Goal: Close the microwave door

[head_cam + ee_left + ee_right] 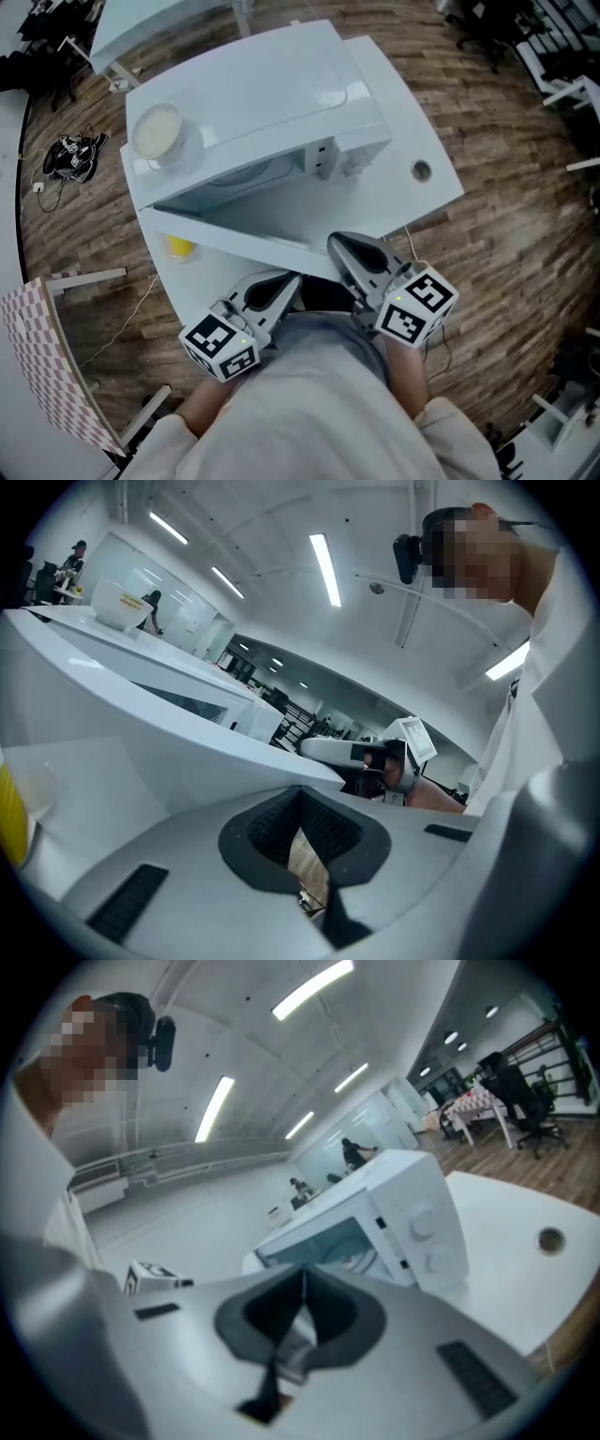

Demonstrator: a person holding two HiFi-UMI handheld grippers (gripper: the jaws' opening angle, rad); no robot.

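A white microwave (281, 94) stands on a white table (412, 131). Its door (244, 234) hangs open and swings out toward me, so the cavity (253, 173) shows. In the right gripper view the cavity (328, 1241) and the knob panel (427, 1232) lie ahead. My right gripper (335, 244) is shut and empty, its tip right at the door's free edge; contact cannot be told. My left gripper (292, 279) is shut and empty, just below the door's near face. From the left gripper view the door (169, 733) looms above the shut left gripper (300, 791).
A pale bowl (157, 131) sits on top of the microwave. A yellow object (180, 247) lies on the table under the open door. The table has a cable hole (421, 170) at the right. A checked panel (37, 356) and cables (70, 155) are on the wood floor at left.
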